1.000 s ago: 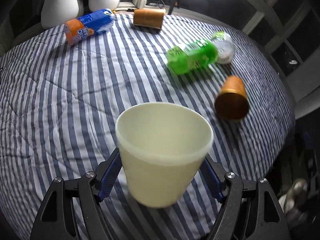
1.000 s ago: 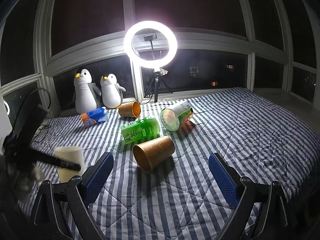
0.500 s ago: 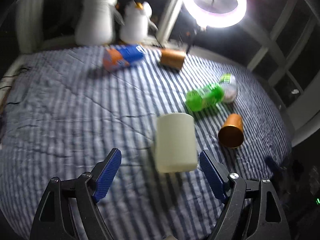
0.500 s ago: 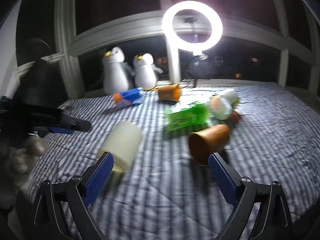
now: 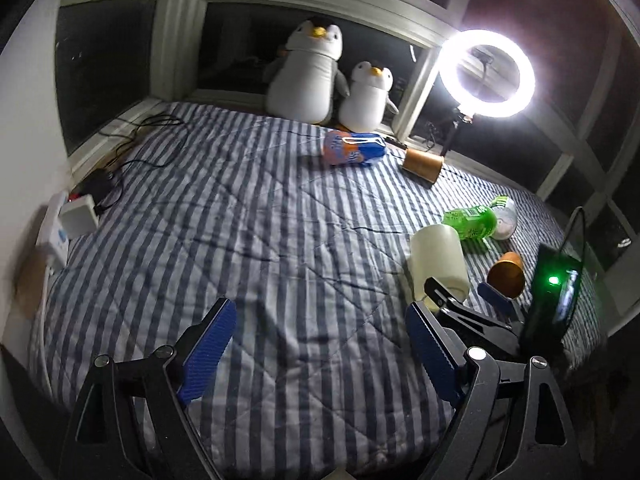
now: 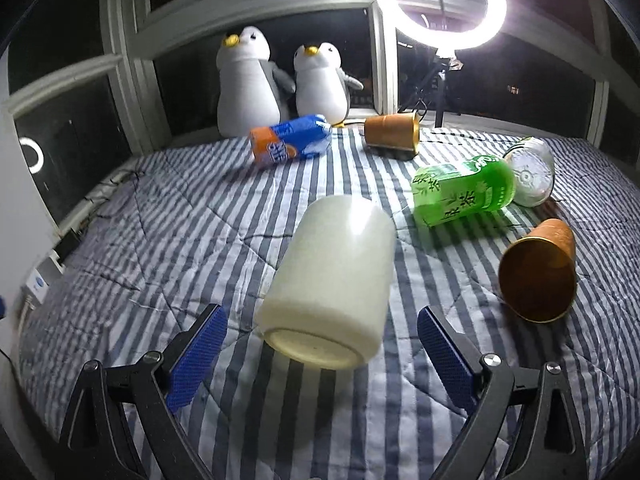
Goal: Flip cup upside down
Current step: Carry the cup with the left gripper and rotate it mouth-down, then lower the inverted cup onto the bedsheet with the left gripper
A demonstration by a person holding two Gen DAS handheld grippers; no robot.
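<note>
A cream-white cup (image 6: 332,280) lies on its side on the striped bedspread (image 6: 160,240), its mouth turned toward my right gripper. My right gripper (image 6: 318,356) is open, its blue pads on either side of the cup's mouth end and apart from it. In the left wrist view the cup (image 5: 438,264) lies at the right, with the right gripper's fingers (image 5: 496,300) just in front of it. My left gripper (image 5: 320,354) is open and empty, well left of the cup.
A green can (image 6: 464,190), a clear-topped cup (image 6: 532,172), two brown cups (image 6: 538,276) (image 6: 394,132) and an orange-blue can (image 6: 290,144) lie on the bed. Two plush penguins (image 6: 248,80) and a ring light (image 6: 440,4) stand at the window. Cables and a box (image 5: 78,216) lie at the left.
My left gripper let go of the cup and pulled back to the left. The cup now lies on its side, and my right gripper has moved up to its mouth end.
</note>
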